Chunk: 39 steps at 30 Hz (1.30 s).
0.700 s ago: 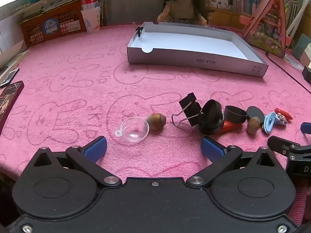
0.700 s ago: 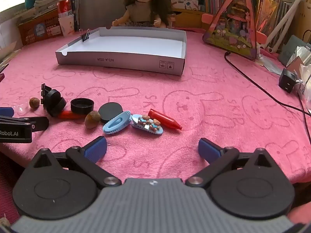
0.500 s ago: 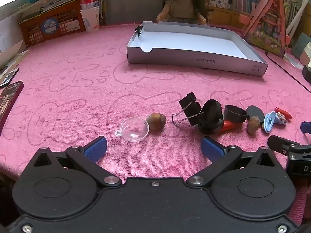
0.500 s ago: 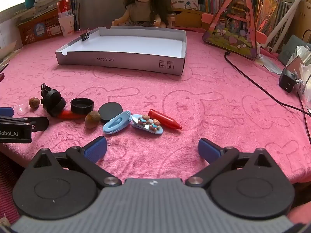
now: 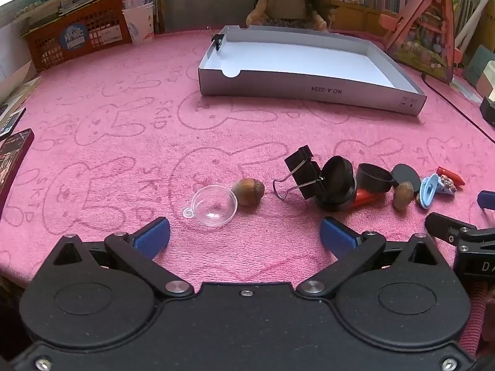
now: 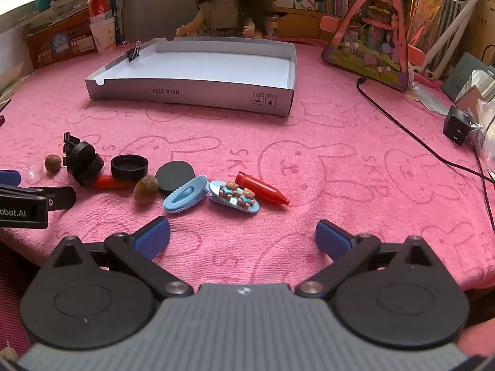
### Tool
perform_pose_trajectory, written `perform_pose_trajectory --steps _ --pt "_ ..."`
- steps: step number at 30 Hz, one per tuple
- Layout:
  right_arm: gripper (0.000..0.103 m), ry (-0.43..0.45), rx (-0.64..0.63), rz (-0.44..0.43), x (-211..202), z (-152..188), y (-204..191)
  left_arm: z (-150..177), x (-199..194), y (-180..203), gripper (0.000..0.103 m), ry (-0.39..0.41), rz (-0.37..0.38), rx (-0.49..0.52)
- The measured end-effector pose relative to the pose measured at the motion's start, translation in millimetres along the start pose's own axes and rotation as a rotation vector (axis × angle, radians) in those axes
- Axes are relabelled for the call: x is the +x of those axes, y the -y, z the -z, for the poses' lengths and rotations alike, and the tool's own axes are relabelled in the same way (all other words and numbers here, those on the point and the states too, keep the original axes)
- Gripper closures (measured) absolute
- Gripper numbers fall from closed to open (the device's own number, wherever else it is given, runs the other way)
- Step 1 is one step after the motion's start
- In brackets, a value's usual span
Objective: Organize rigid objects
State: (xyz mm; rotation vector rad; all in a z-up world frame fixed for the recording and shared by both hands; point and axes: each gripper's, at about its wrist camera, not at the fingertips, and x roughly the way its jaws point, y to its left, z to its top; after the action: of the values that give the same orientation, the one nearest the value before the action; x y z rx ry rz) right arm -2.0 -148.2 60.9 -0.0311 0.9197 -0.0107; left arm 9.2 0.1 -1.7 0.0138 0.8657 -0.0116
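Small objects lie in a row on the pink cloth: a clear half dome [image 5: 214, 205], a brown nut [image 5: 248, 187], a black binder clip [image 5: 301, 171], black caps [image 6: 129, 168], a second nut [image 6: 146, 188], blue hair clips [image 6: 185, 194] and a red crayon [image 6: 261, 187]. A white shallow box [image 6: 198, 91] sits beyond them, with a small binder clip [image 6: 133, 53] on its left wall. My left gripper [image 5: 246, 238] is open and empty, just short of the dome. My right gripper [image 6: 243, 236] is open and empty, just short of the hair clips.
A doll [image 6: 229, 3] sits behind the box. A triangular toy house [image 6: 376, 31] stands at the back right, with a black cable [image 6: 402, 126] and adapter [image 6: 457, 126]. An orange basket [image 5: 77, 31], a paper cup [image 5: 139, 23] and books line the back left.
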Motion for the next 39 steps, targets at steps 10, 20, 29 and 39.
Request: perform_pose_trajectory --steps 10,20,29,39 --pt "0.000 0.004 0.001 0.003 -0.6 0.7 -0.2 2.8 1.6 -0.1 0.000 0.004 0.003 0.006" --pt "0.000 0.000 0.007 0.003 -0.9 1.2 0.2 2.3 -0.1 -1.0 0.000 0.002 0.004 0.008" --pt "0.000 -0.007 0.006 0.003 0.6 -1.3 0.4 1.1 -1.5 -0.4 0.000 0.001 0.004 0.009" --pt "0.000 -0.013 0.007 0.005 -0.3 -0.1 0.3 0.9 -2.1 -0.4 0.000 0.001 0.005 0.010"
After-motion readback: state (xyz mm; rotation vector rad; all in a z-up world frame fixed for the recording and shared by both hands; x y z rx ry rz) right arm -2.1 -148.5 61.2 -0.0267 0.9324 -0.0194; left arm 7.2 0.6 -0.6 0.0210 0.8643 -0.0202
